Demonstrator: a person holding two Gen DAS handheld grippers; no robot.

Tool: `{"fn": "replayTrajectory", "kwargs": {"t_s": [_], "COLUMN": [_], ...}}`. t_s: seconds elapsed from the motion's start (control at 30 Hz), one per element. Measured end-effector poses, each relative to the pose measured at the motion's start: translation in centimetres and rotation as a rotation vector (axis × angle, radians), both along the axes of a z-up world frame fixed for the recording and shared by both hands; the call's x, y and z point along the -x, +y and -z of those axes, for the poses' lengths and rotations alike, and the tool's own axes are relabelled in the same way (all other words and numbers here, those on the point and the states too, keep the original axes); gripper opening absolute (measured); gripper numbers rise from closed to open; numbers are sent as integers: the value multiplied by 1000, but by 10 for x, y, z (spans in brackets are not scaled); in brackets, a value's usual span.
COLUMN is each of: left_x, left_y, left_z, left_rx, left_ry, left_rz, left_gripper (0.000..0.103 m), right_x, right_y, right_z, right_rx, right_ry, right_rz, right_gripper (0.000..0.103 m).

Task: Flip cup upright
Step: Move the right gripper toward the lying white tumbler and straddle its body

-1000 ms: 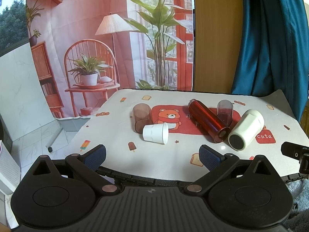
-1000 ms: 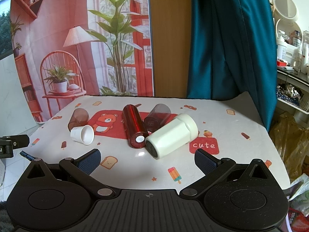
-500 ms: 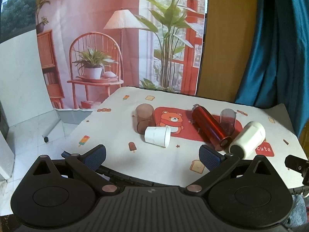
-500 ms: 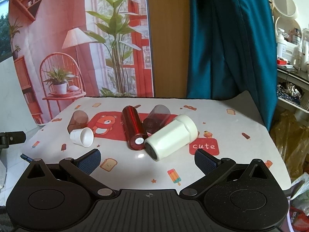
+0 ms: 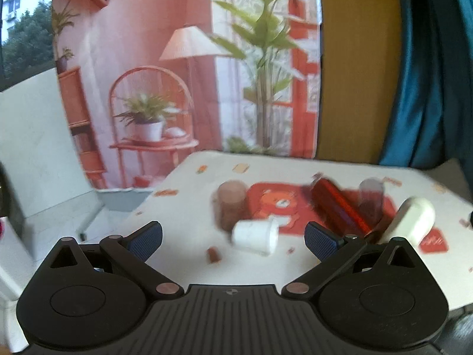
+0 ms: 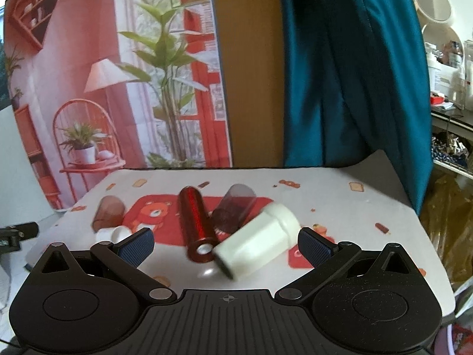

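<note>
Several cups lie on their sides on the patterned table mat (image 5: 183,254). A small white cup (image 5: 255,235) lies in front of a brown translucent cup (image 5: 232,204). A red metallic tumbler (image 5: 340,207), a dark translucent cup (image 5: 371,198) and a big cream cup (image 5: 414,219) lie to the right. My left gripper (image 5: 233,236) is open, just short of the small white cup. My right gripper (image 6: 226,242) is open, and the cream cup (image 6: 260,241) and red tumbler (image 6: 196,222) lie between its fingers' line of sight. Both views are blurred.
A printed backdrop and a teal curtain (image 6: 340,74) hang behind the table. The left gripper's side shows at the left edge of the right wrist view (image 6: 14,232). Shelves with clutter (image 6: 449,68) stand to the right. The table's right edge (image 6: 414,216) drops off.
Both grippers have moved forward toward the cups, which now look larger. The cups have not moved. Both grippers stay open.
</note>
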State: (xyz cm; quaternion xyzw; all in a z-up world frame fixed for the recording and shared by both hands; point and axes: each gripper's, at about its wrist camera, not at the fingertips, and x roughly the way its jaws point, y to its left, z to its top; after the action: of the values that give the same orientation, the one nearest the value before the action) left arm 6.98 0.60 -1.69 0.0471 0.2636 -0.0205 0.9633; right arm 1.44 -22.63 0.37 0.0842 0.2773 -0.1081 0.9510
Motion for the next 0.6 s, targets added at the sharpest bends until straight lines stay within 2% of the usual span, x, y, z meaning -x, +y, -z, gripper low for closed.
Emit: {"fn": "replayTrajectory", "kwargs": {"t_s": [0.1,0.2,0.27,0.33,0.47,0.6], "left_x": [-11,-24,-32,-40,-53,-59], "left_y": [-5,-18,-24,-26,-25,-29], "left_z": [4,14,21,28,46,59], "left_rx": [16,-37,-49,-25,19,-35], "left_ry": [-6,5,38,77,152,158], "left_rz": [40,32,37,50,46,21], "left_gripper": [103,103,103,103,103,103], "right_x": [-16,-32,-42,-53,-69,-89], "right_y": [-8,-19,-25,-31,-42,-55], "right_z": [14,33,46,59,83,104], "right_rx": [28,0,-1,0,-37,-109], "right_ry": [25,73,104,138,159,171], "right_rz": [15,19,43,63,77,106], "right_gripper": [103,103,103,103,103,103]}}
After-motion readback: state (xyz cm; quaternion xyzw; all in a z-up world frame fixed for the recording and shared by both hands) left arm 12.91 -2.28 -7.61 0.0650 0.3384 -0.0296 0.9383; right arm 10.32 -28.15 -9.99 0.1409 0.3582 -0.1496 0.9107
